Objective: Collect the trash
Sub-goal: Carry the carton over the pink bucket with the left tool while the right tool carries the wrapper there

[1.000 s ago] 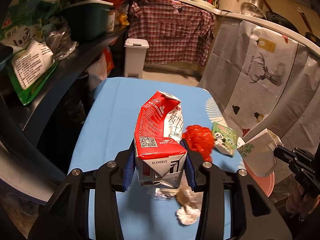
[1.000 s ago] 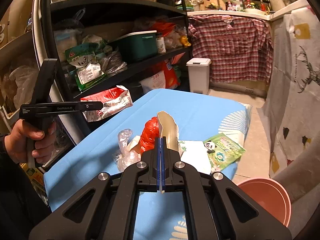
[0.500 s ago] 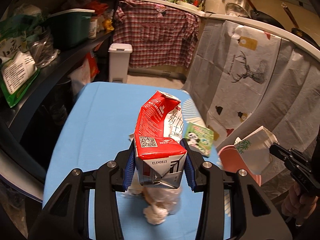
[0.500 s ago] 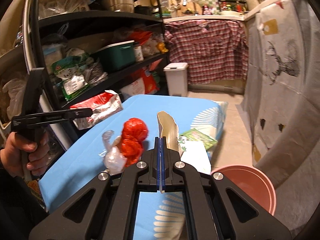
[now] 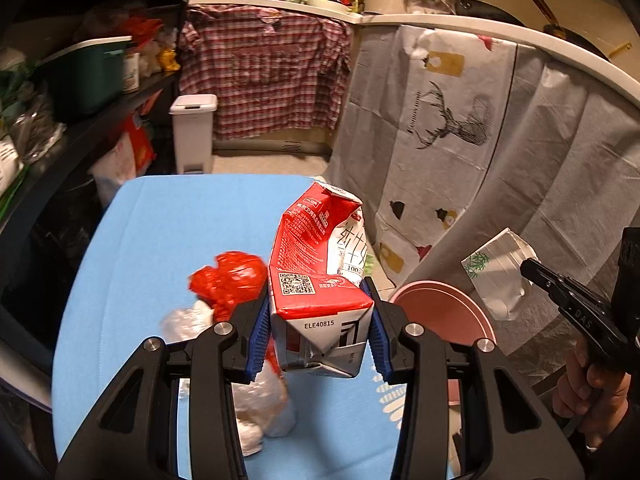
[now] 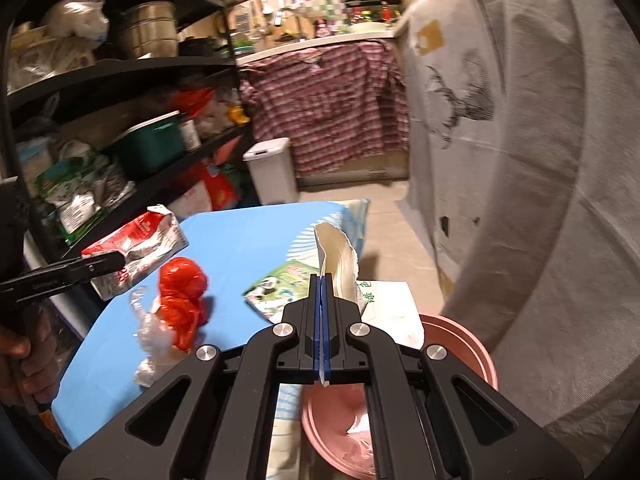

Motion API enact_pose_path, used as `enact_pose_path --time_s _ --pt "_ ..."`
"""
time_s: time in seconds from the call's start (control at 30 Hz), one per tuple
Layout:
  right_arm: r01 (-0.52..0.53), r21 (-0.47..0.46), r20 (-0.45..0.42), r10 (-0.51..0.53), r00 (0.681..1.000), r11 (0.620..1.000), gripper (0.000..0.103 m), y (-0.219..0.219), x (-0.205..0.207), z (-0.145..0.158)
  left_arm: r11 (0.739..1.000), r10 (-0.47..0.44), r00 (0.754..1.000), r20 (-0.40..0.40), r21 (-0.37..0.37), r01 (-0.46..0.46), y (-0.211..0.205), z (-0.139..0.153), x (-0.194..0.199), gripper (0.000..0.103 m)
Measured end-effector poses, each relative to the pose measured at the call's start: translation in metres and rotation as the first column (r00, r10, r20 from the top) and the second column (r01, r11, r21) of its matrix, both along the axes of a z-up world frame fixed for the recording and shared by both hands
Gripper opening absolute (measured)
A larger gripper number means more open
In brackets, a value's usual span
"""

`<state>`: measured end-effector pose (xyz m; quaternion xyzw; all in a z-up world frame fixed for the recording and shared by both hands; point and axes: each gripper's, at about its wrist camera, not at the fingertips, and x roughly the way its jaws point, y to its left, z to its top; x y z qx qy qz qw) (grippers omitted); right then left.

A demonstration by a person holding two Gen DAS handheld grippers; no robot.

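Observation:
My left gripper [image 5: 318,334] is shut on a crumpled red and white milk carton [image 5: 320,276], held in the air over the blue table [image 5: 168,240]; the carton [image 6: 136,246] also shows at the left of the right wrist view. My right gripper [image 6: 323,292] is shut on the rim of a flattened white paper cup [image 6: 338,264], which shows as a cup [image 5: 498,272] with a green bamboo print hanging over a pink bin [image 5: 440,312]. The pink bin [image 6: 460,344] lies just under the right gripper. A red plastic bag [image 5: 228,280] and clear wrap [image 5: 184,322] lie on the table.
A green panda packet [image 6: 276,288] and a white tissue pack [image 6: 394,308] lie at the table's right edge. Black shelves [image 6: 120,68] full of goods stand left. A white pedal bin [image 5: 192,132] and a plaid cloth [image 5: 272,76] stand behind. Deer-print sheets [image 5: 460,128] hang on the right.
Both grippers have swung right with their loads. The paper cup now hangs over the pink bin, and the red bag has passed to the left of the carton.

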<state>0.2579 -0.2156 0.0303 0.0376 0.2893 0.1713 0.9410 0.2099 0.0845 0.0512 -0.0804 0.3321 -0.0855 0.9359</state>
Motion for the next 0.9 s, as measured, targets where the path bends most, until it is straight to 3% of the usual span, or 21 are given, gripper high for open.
enact_pose_path --time_s 0.43,0.9 --pt "0.105 -0.025 -0.034 -0.106 0.994 0.994 0.001 -0.040 0.009 -0.013 0.996 -0.093 0.996 -0.015 0.004 0.093 -0.060 -0.011 0.019 0.041" --pt "0.149 -0.070 -0.046 -0.152 0.987 0.986 0.001 -0.053 0.015 -0.023 0.985 -0.169 0.985 -0.036 0.027 0.170 -0.108 -0.029 0.033 0.041"
